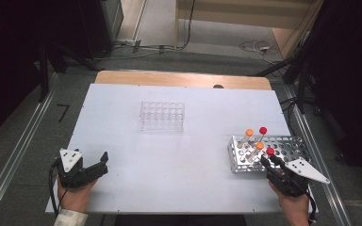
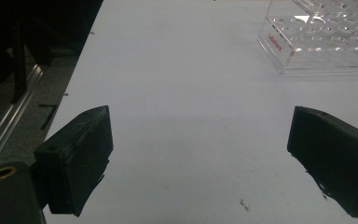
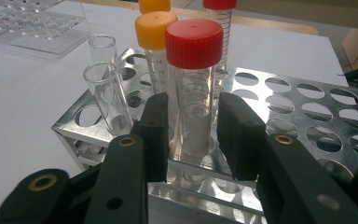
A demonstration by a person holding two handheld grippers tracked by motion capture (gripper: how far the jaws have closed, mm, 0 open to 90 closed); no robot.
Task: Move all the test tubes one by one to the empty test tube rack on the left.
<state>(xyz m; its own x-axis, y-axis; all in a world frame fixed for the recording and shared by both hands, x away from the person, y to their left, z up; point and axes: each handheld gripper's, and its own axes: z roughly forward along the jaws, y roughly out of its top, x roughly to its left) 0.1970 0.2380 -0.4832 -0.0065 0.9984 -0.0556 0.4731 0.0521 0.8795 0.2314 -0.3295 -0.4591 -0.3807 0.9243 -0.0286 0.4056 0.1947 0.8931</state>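
A clear tube rack [image 1: 162, 116] sits mid-table [image 1: 179, 188], toward the far edge. A metal rack [image 1: 287, 146] stands near the right edge, holding capped tubes [image 1: 249, 136] at its left end.

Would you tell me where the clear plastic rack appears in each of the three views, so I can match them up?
High view: the clear plastic rack stands just above centre, on the far half of the table.
Left gripper view: top right corner, cut off by the edge.
Right gripper view: top left corner, far off.
Shared landmark: the white table top beneath it.
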